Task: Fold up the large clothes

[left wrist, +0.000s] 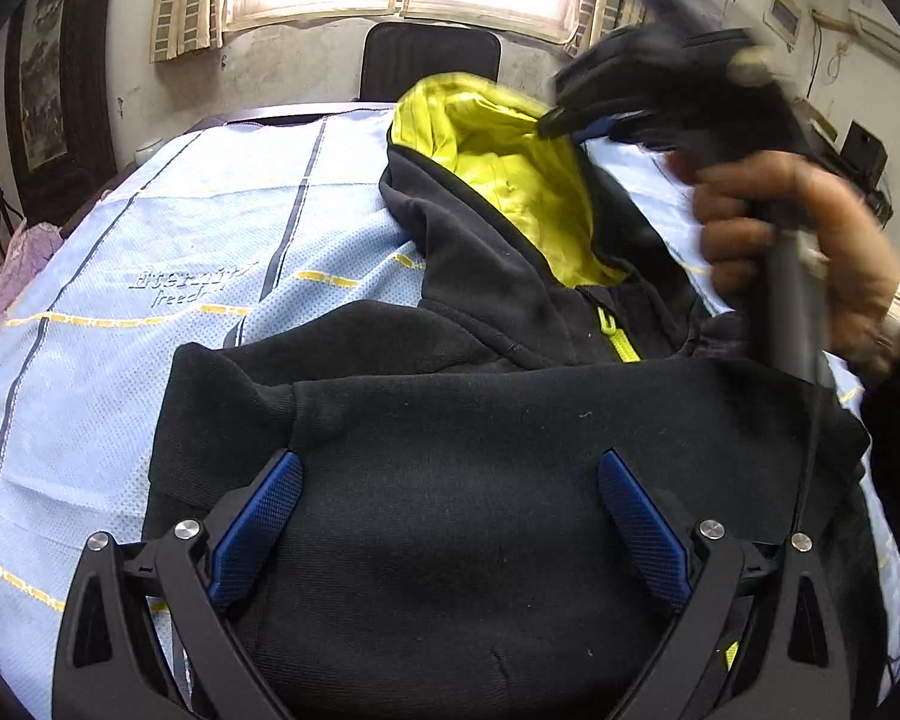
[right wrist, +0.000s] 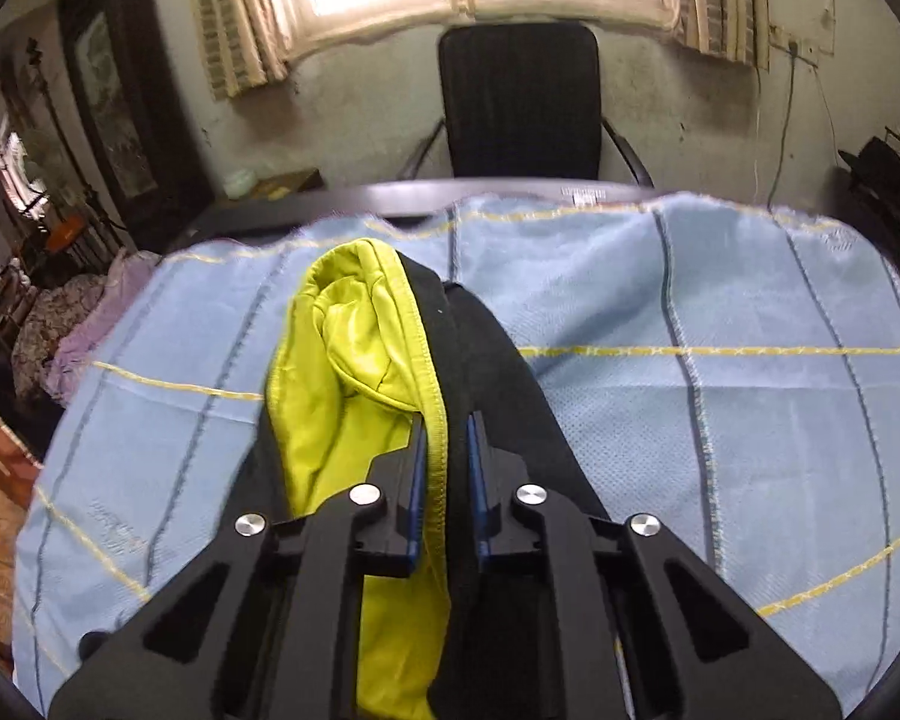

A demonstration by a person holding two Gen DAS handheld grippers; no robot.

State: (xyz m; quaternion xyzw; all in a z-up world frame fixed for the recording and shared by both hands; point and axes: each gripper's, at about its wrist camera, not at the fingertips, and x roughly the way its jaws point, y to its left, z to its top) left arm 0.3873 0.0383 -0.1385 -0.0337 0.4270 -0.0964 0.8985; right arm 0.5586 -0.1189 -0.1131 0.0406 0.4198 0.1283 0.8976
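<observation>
Across the surface [right wrist: 750, 300], over a pale blue cloth [left wrist: 150, 240] with yellow lines — black hoodie [left wrist: 450, 450] with yellow-green lining, lying part folded. Left hand-held gripper [left wrist: 450, 531] hovering above the folded black body, blue pads spread wide, nothing between them. Right hand-held gripper [right wrist: 444, 456] clamped on the hood's edge [right wrist: 435, 396] — yellow lining on one side, black outer fabric on the other. Beyond, a black chair [right wrist: 519, 102] under the window.

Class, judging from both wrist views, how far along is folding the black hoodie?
Done: the hoodie's body lies folded on the blue cloth.
In hand: the right tool pinches the yellow-lined hood at its edge; the left tool is open above the body.
Left: fold the hood over.
</observation>
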